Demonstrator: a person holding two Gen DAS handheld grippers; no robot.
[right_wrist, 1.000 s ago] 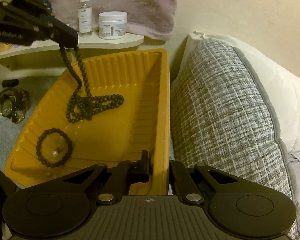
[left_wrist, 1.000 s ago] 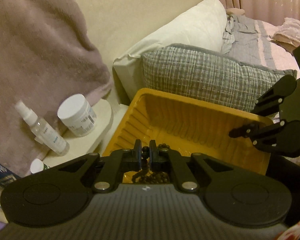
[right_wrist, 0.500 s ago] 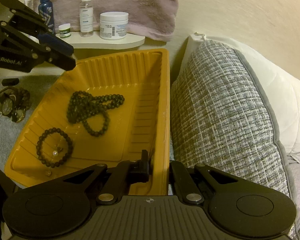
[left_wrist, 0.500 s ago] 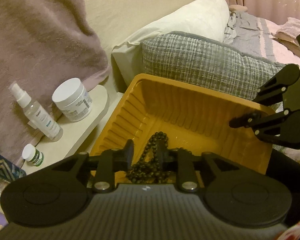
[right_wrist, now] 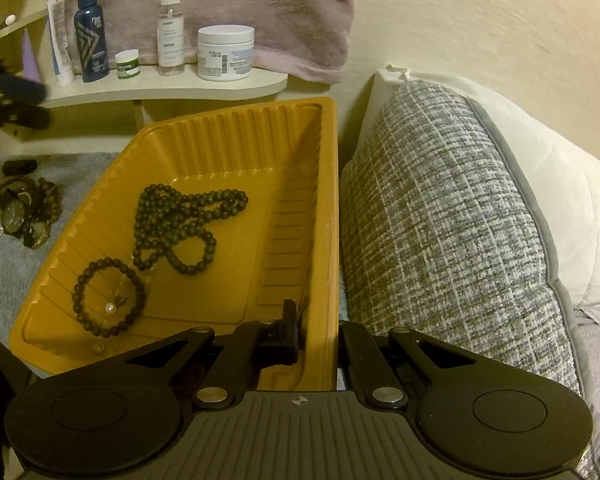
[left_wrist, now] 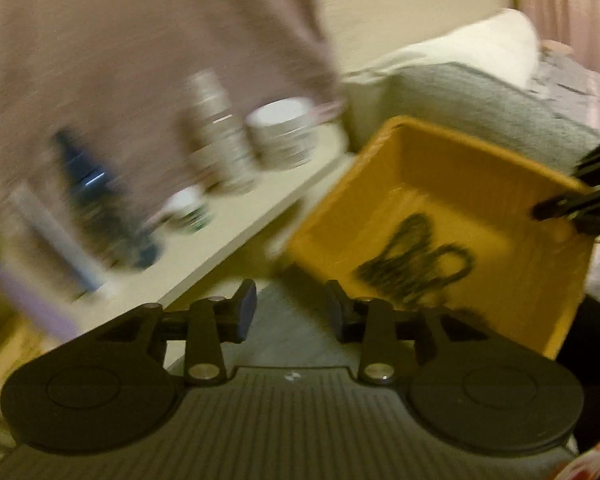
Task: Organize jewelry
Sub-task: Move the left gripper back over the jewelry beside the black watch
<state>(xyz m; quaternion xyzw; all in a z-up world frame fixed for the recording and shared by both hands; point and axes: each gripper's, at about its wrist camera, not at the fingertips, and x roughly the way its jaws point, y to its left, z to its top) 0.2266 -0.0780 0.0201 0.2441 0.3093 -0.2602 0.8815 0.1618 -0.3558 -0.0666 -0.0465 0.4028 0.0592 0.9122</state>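
Note:
A yellow ribbed tray (right_wrist: pixel 320 216) rests on the grey bed cover. In it lie a long dark bead necklace (right_wrist: pixel 180 224) and a small dark bead bracelet (right_wrist: pixel 108 300) with a pearl. My right gripper (right_wrist: pixel 318 328) is shut on the tray's right wall. My left gripper (left_wrist: pixel 291 312) is open and empty, off the tray's left side; its view is blurred, with the tray (left_wrist: pixel 540 280) and necklace (left_wrist: pixel 416 268) to the right. It shows as a dark blur in the right wrist view (right_wrist: pixel 16 100). More jewelry (right_wrist: pixel 24 212) lies in a pile left of the tray.
A cream shelf (right_wrist: pixel 164 88) behind the tray carries a white jar (right_wrist: pixel 226 54), a spray bottle (right_wrist: pixel 170 28), a blue bottle (right_wrist: pixel 90 36), a small pot and a tube. A grey woven pillow (right_wrist: pixel 452 248) lies right of the tray. A towel (right_wrist: pixel 240 4) hangs on the wall.
My left gripper let go of the necklace, which dropped into the tray. It then opened wider and swung fast to the left, away from the tray. The right gripper has kept its hold.

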